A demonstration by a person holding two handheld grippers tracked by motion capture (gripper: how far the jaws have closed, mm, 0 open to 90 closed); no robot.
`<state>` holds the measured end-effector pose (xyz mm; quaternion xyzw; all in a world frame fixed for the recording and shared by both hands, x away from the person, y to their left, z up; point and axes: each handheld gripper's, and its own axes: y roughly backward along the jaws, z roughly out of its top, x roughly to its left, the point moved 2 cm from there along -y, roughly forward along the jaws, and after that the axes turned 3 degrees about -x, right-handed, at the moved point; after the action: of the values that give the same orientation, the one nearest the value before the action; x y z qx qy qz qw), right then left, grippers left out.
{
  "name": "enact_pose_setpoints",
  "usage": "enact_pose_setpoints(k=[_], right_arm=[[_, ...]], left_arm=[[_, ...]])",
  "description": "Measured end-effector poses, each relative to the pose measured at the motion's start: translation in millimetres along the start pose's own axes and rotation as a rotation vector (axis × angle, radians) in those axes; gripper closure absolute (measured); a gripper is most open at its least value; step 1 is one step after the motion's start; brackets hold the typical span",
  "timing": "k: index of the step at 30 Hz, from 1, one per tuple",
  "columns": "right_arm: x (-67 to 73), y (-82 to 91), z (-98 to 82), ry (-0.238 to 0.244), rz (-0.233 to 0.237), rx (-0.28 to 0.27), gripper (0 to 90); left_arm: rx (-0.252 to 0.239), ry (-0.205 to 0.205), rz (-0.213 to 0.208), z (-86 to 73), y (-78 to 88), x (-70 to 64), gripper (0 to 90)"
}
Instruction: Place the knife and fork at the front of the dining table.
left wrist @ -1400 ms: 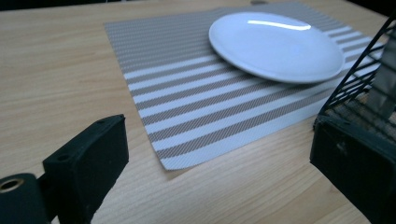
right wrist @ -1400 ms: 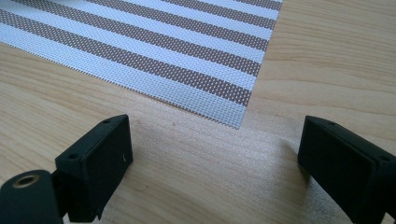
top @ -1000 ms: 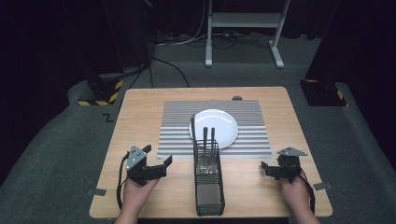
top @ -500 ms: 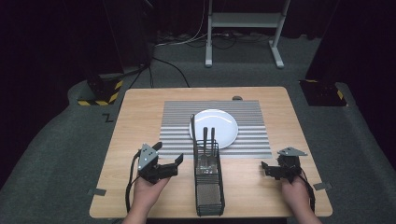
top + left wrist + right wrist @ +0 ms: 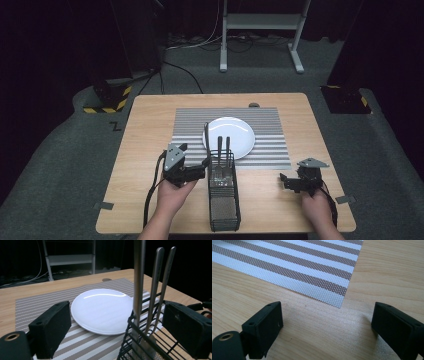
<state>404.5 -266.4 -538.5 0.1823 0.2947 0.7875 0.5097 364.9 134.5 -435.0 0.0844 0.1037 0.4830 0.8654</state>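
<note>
Cutlery handles [image 5: 152, 287] in wire basket [image 5: 223, 197] now between open left gripper [image 5: 197, 170] jaws, just moved in; ready to close; right gripper [image 5: 290, 182] open, idle

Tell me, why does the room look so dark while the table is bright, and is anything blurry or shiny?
High view: light falls on the wooden table, the surroundings stay near black. Left gripper view: the white plate carries a curved streak of glare, and the near cutlery handles in the wire basket look soft. Right gripper view: the striped placemat is crisp, with soft shadows beside the black fingers.
</note>
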Motion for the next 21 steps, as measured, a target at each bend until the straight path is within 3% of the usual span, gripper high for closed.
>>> enact_pose_setpoints(k=[8, 12, 16, 21], right_arm=[[0.1, 0.0, 0.0, -0.001, -0.001, -0.001, 9.9], [0.1, 0.1, -0.1, -0.001, -0.001, 0.0, 9.9], [0.1, 0.1, -0.1, 0.0, -0.001, -0.001, 9.9], [0.3, 0.2, -0.2, -0.001, -0.002, -0.001, 9.9]], left_arm=[[0.011, -0.027, 0.034, 1.3, -9.8, -4.8, 16.3], [-0.001, -0.063, 0.06, 2.3, -10.7, -7.8, 29.8], [-0.023, -0.078, 0.065, 4.0, -10.2, -10.4, 46.2], [-0.049, -0.091, 0.057, 6.8, -10.5, -18.0, 58.8]])
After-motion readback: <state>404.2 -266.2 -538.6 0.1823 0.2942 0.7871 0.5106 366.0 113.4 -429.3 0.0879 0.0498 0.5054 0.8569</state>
